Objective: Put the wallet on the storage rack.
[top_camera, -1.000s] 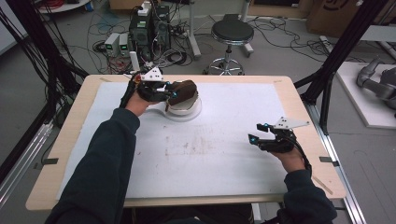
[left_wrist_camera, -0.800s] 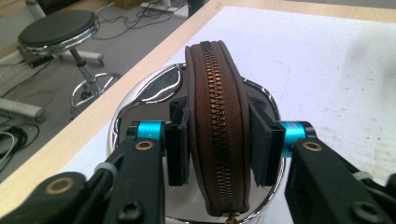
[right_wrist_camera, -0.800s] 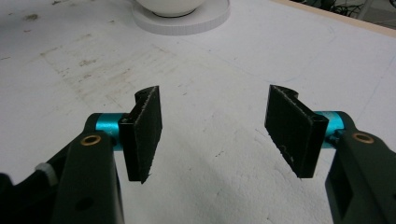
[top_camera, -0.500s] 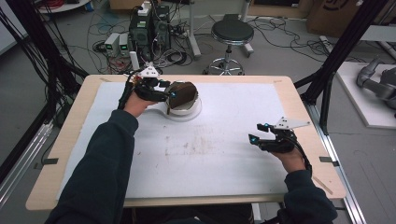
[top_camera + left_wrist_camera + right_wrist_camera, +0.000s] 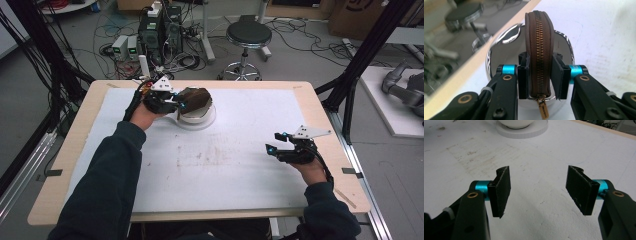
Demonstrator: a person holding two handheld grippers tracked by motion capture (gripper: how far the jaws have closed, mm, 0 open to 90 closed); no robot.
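Between the pads of the left gripper point(image 5: 539, 76) stands a brown zipped pouch point(image 5: 539, 50), held on edge. Its brass zipper runs up the middle, and the pull tab hangs just below the jaws. The jaws have just been closing and now clamp the pouch's soft, rounded sides. Just behind and under it sits a shiny metal bowl point(image 5: 499, 53), round and mirror-smooth, on a white disc-shaped base point(image 5: 197, 121). The right gripper point(image 5: 539, 188) hovers with jaws parted over the scuffed white mat point(image 5: 544, 152), empty.
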